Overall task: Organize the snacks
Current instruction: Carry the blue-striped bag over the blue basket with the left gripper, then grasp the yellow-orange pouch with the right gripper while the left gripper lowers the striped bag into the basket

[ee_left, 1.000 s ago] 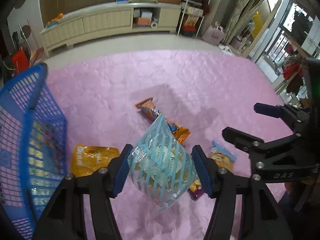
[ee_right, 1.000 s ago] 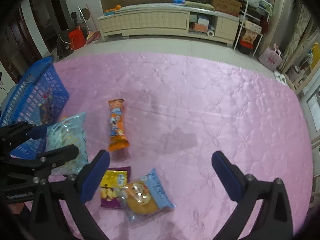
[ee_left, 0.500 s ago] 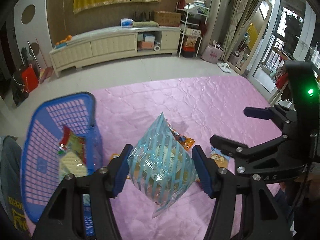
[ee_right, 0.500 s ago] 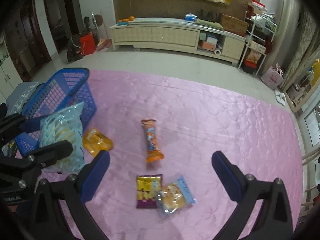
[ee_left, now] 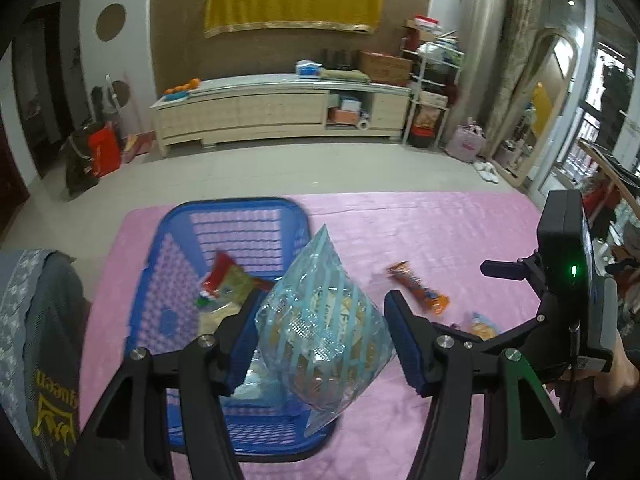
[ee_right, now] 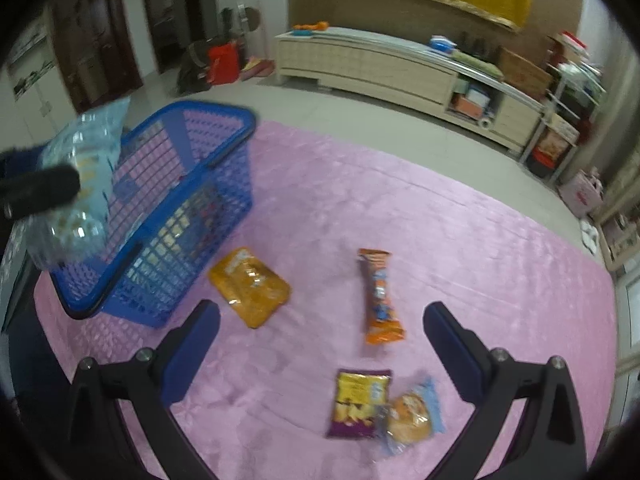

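The striped blue bag (ee_left: 320,332) of biscuits hangs pinched across its puffy middle in my left claw (ee_left: 324,344), over the blue basket (ee_left: 176,256). It looks light, crinkly and slippery, and its contents probably crumble, so I grip the belly gently. My right claw (ee_right: 320,352) gapes wide with nothing in it above the pink cover (ee_right: 460,240), where an orange bar (ee_right: 380,296), a yellow pouch (ee_right: 250,286), a purple packet (ee_right: 358,404) and a wrapped bun (ee_right: 412,420) lie.
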Available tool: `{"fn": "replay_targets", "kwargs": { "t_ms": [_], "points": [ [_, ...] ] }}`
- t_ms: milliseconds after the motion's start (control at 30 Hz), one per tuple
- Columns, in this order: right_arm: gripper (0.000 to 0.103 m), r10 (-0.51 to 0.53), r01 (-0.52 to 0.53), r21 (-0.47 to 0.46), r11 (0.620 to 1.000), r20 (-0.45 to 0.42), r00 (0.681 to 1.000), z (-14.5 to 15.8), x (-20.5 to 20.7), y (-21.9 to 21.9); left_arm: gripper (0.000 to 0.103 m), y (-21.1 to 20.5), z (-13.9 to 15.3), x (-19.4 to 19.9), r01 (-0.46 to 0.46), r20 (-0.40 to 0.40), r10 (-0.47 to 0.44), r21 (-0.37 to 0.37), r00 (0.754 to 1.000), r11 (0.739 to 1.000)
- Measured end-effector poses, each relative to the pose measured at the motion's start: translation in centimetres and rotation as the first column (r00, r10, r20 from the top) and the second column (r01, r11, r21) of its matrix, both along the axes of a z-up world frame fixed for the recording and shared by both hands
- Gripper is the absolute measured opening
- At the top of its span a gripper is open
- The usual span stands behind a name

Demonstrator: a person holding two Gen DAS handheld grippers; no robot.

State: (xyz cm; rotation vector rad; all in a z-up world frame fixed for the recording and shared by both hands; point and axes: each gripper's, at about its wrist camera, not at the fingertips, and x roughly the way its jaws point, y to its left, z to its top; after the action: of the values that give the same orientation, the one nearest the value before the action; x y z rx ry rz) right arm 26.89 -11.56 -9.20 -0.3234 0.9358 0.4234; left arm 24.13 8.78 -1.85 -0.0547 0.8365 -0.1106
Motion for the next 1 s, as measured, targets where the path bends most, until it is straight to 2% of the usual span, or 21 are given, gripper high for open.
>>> {"fn": "replay_targets", "kwargs": {
  "t_ms": [100,233,367,500,600,733,800,833,900,1000],
  "points": [
    [0.103,0.091,-0.091,-0.033,0.995,-0.004,0.996,-1.9,0.1,1.9,0.058,2.3,-0.2,-0.2,-0.045,-0.017,0.045,-0.017,0.999,0.999],
    [0.103,0.181,-0.183,-0.068,0.981,-0.026,0.983,-5.0,0.6,3.9,0.058,4.0,-1.2,0.1,-0.099,-0.019,0.1,0.03,0.995,0.995],
    [0.103,0.237,-0.243,-0.125,0.962,-0.065,0.969,-8.7,1.5,5.3,0.058,5.6,-3.3,0.8,-0.133,-0.077,0.133,-0.001,0.988,0.991],
    [0.103,0.27,-0.279,-0.124,0.952,-0.084,0.959,-10.4,2.5,5.8,0.058,6.3,-4.6,1.7,-0.138,-0.106,0.14,0.027,0.984,0.99],
    [0.103,0.279,-0.282,-0.15,0.948,-0.045,0.959,-10.8,3.3,6.2,0.058,6.6,-5.4,2.0,-0.137,-0.119,0.14,0.034,0.983,0.99],
    [0.101,0.345,-0.352,-0.141,0.925,-0.069,0.936,-11.5,4.1,6.7,0.058,7.0,-6.2,2.2,-0.137,-0.133,0.141,0.034,0.981,0.99],
    [0.095,0.378,-0.387,-0.146,0.91,-0.09,0.922,-12.1,4.5,7.0,0.058,7.0,-6.3,2.4,-0.141,-0.137,0.144,0.032,0.98,0.99],
    [0.093,0.393,-0.403,-0.116,0.908,-0.098,0.914,-12.1,4.7,6.9,0.058,7.1,-6.4,2.6,-0.145,-0.141,0.147,0.03,0.979,0.989],
    [0.077,0.424,-0.434,-0.052,0.899,-0.142,0.895,-12.1,5.3,6.8,0.058,7.3,-6.5,2.7,-0.148,-0.145,0.15,0.027,0.978,0.989],
    [0.066,0.465,-0.474,-0.046,0.879,-0.136,0.875,-11.8,5.1,6.9,0.058,7.3,-6.5,2.9,-0.139,-0.145,0.141,0.025,0.979,0.99]
  ]
}}
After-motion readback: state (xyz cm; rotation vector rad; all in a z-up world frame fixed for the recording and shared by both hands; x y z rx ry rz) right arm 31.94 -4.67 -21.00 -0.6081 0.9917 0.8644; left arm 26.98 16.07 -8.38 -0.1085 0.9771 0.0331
